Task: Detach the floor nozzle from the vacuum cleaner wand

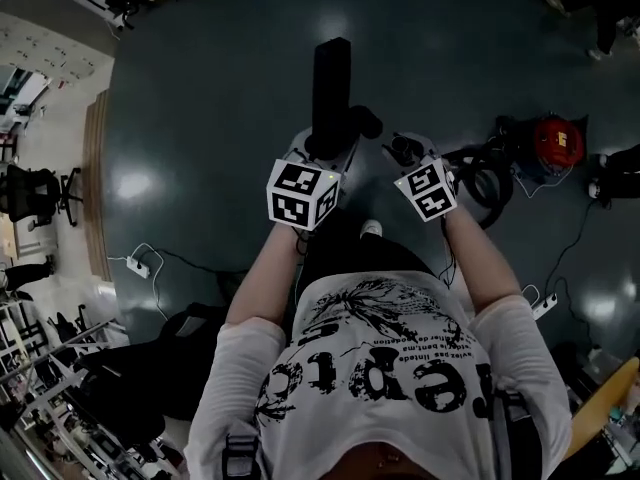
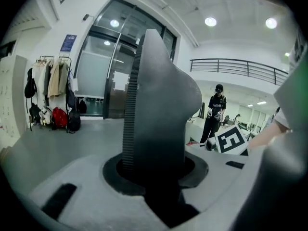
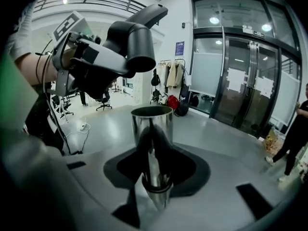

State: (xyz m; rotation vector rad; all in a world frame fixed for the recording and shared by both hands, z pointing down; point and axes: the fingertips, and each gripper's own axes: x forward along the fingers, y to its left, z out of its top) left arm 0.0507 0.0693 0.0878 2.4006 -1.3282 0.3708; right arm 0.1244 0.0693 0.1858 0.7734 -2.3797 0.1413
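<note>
Left claw (image 1: 322, 151) clamps the nozzle (image 1: 331, 78), right claw (image 1: 405, 151) clamps the wand (image 3: 152, 124), apparently separated already; next, set both down gently.

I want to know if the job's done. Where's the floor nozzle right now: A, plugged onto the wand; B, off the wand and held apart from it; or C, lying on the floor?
B: in the right gripper view the chrome wand ends in an open, empty mouth, and the floor nozzle is up at the left, clear of it.
</note>
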